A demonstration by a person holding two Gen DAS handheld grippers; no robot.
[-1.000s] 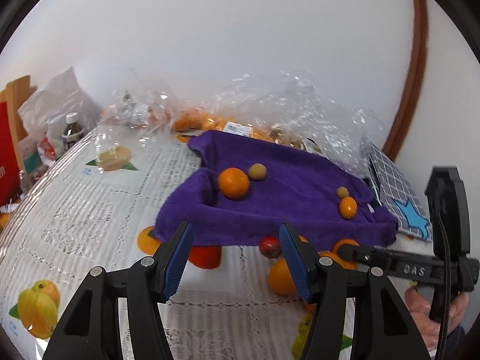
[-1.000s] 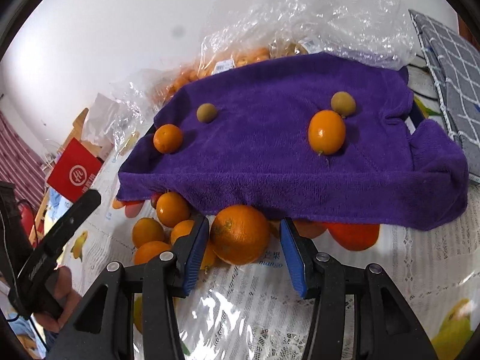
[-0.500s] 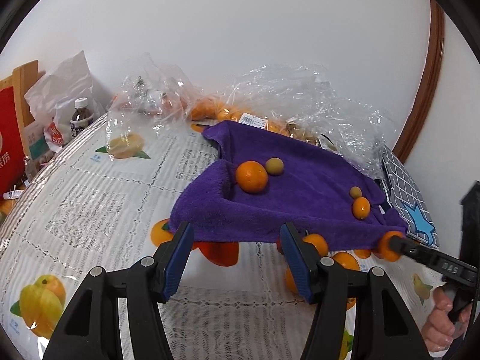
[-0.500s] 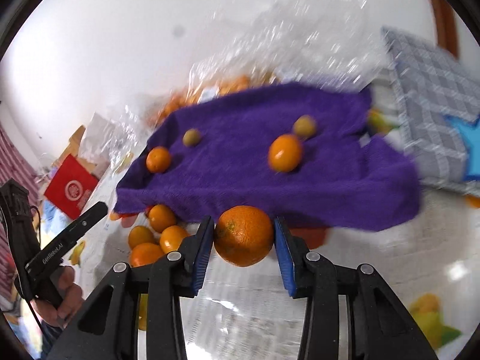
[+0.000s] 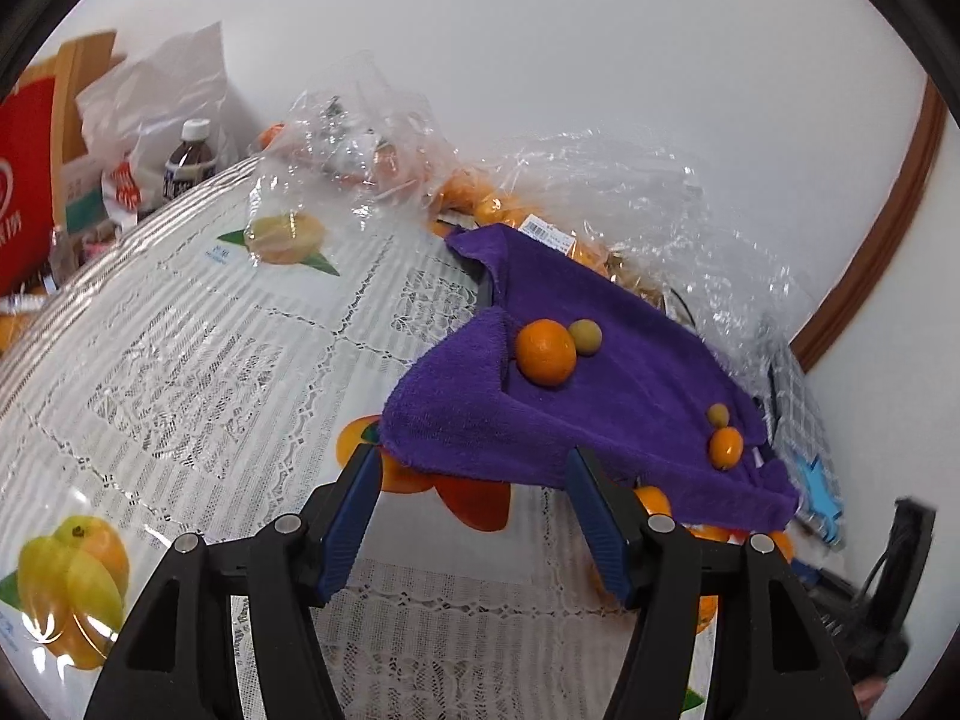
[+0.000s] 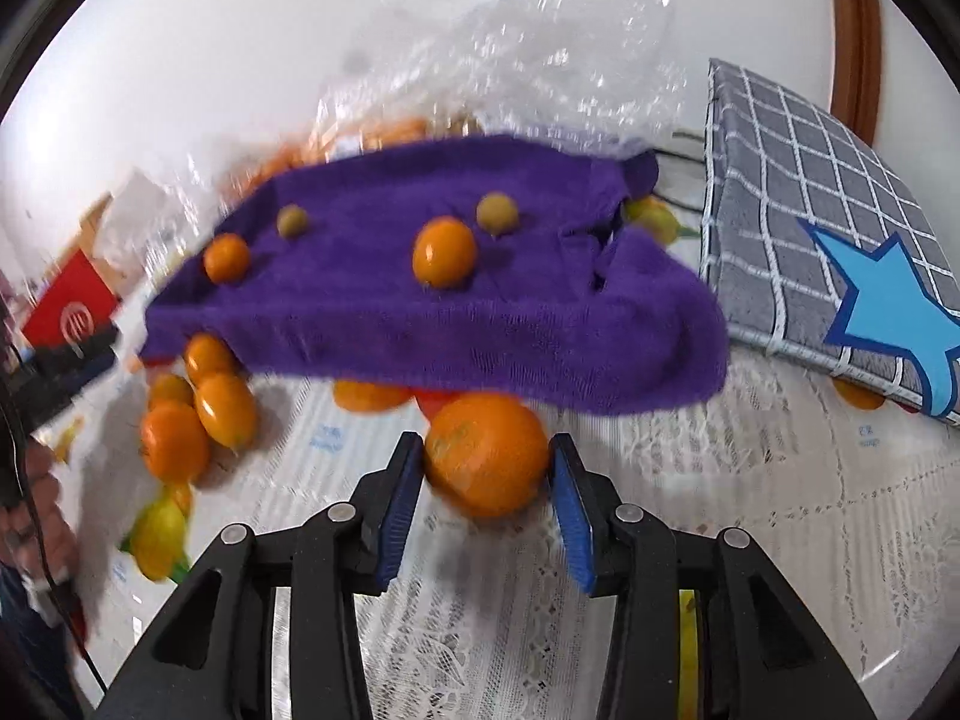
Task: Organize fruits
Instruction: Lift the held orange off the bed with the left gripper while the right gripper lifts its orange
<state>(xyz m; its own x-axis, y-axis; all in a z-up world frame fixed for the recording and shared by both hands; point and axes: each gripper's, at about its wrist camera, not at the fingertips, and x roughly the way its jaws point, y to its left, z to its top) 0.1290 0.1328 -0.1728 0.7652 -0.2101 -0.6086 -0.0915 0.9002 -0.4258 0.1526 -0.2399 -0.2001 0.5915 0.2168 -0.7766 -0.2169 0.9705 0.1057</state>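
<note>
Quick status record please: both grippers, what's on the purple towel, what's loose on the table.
left gripper: open, empty, above the tablecloth
right gripper: shut on large orange
purple towel: two orange fruits, two small greenish fruits on top
loose oranges: clustered below the towel's left edge in the right wrist view
grey checked cloth: right of towel

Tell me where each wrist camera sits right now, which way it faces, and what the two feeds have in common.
Left wrist: rides the left gripper, open and empty, facing the purple towel from its left end; part of the other gripper rig shows at lower right.
Right wrist: rides the right gripper, shut on a large orange, facing the towel's long front edge; the other hand shows at far left.
Shared: the towel with two orange fruits and two greenish ones on it, loose oranges in front, clear plastic bags behind, the grey checked cloth.
</note>
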